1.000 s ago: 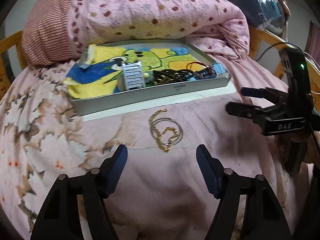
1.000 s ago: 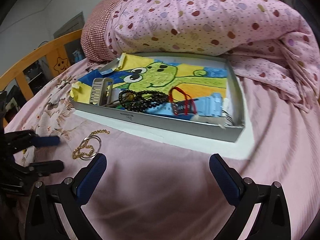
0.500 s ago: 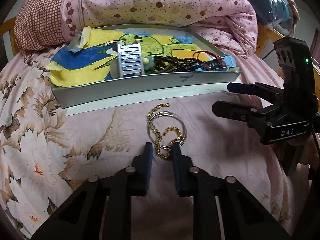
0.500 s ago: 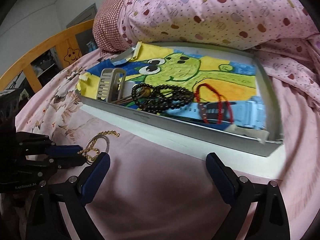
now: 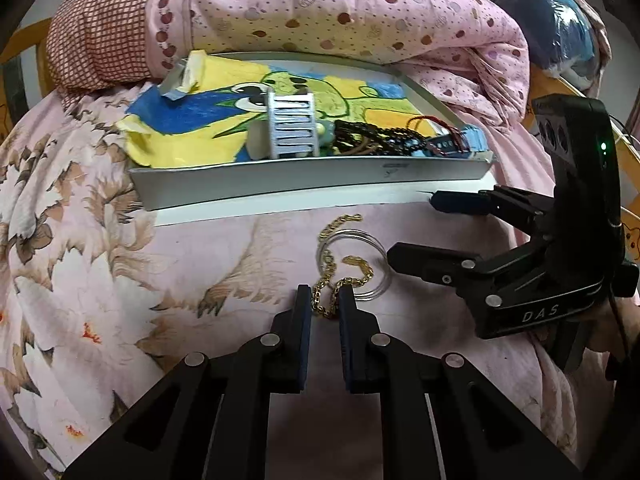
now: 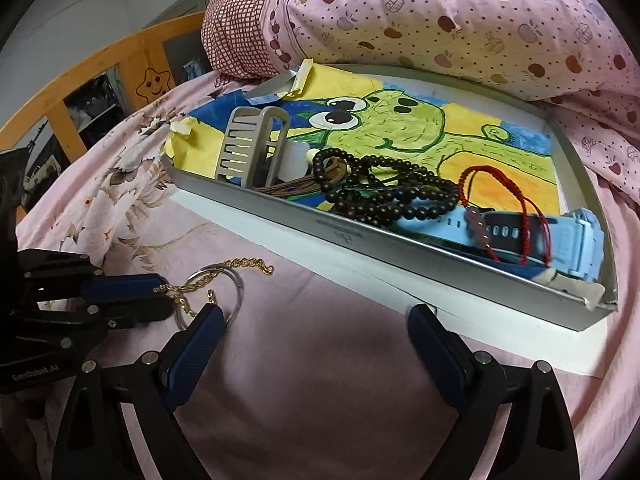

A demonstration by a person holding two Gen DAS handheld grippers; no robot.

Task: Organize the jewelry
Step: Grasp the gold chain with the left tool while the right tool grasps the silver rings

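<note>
At lower centre the left gripper (image 5: 325, 302) is clamped on the gold chain (image 5: 340, 280), which lies on the bed threaded through a ring (image 5: 352, 264). The right gripper (image 6: 312, 324) is closing, nothing between its fingers. Lifting could drag the ring along or let the chain slip. Tray (image 5: 304, 178) sits beyond.

Left gripper (image 5: 325, 300) closed down on near end of gold chain (image 5: 347, 276), chain tangled with silver ring (image 5: 352, 264) on pink bedsheet (image 5: 200, 264). Grey tray (image 5: 280, 178) beyond, beads (image 5: 380, 136) at its right end. Right gripper (image 5: 412, 226) wide, closing, nothing between.
</note>
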